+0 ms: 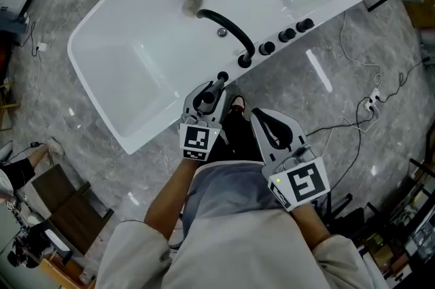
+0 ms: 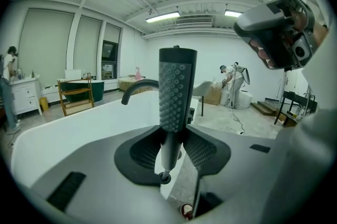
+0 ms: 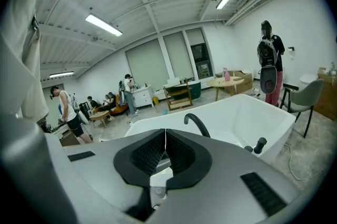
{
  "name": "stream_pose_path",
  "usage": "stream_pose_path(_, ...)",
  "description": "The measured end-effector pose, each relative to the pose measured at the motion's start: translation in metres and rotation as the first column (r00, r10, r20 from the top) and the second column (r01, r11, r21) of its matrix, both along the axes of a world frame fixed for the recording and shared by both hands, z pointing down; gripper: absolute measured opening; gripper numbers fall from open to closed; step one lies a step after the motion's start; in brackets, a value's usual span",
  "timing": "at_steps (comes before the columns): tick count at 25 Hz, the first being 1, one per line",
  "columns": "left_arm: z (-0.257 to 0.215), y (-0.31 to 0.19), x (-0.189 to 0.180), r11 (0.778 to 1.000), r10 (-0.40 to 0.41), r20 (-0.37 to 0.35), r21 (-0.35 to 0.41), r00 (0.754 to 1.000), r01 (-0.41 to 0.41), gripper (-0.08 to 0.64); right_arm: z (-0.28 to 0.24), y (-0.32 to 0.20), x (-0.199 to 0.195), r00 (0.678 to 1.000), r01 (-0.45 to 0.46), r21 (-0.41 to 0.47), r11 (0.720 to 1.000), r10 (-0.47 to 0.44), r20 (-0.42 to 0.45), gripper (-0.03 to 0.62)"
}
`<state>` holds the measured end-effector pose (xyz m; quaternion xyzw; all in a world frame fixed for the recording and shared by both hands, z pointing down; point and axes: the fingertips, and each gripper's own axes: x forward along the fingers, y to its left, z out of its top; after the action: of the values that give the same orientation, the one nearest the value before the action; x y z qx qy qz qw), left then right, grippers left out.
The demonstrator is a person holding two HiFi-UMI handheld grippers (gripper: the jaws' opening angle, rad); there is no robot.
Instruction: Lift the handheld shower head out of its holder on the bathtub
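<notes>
At the bathtub's (image 1: 327,14) near rim, just past the end of the row of black knobs (image 1: 287,35) and the arched faucet (image 1: 228,29), the left gripper (image 2: 174,137) has its fingers clamped on the slim handle of the shower head (image 2: 177,90). The nubbed head stands upright above the pads. The handle's lower end meets a small dark ring, and I cannot tell whether it has fully left the holder. The right gripper (image 3: 165,139) hangs beside the left one, off the tub's edge over the floor, with its fingers pressed together on nothing.

The step in hand looks like the lift itself, with the grasp already made. The next move likely calls for a straight upward pull that keeps the handle vertical so it slides free without binding. The grip should stay firm, since any hose below could drag on it.
</notes>
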<state>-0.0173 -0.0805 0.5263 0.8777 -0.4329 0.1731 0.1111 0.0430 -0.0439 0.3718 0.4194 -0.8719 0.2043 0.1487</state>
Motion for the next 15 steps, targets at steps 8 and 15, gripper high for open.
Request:
stream_pose_path(8,-0.025,-0.001,0.003,0.999,0.018,-0.018,0.030,1.000,-0.017,0.138,-0.005,-0.003,0.002,1.000,0.004,0.013,1.000,-0.004,0.006,0.019)
stream_pose_path(15,-0.050,0.001,0.000,0.998,0.016,-0.030,0.063,0.999,-0.014,0.138,-0.009,-0.002,0.002,1.000,0.010,0.023,1.000,-0.010,0.011,0.019)
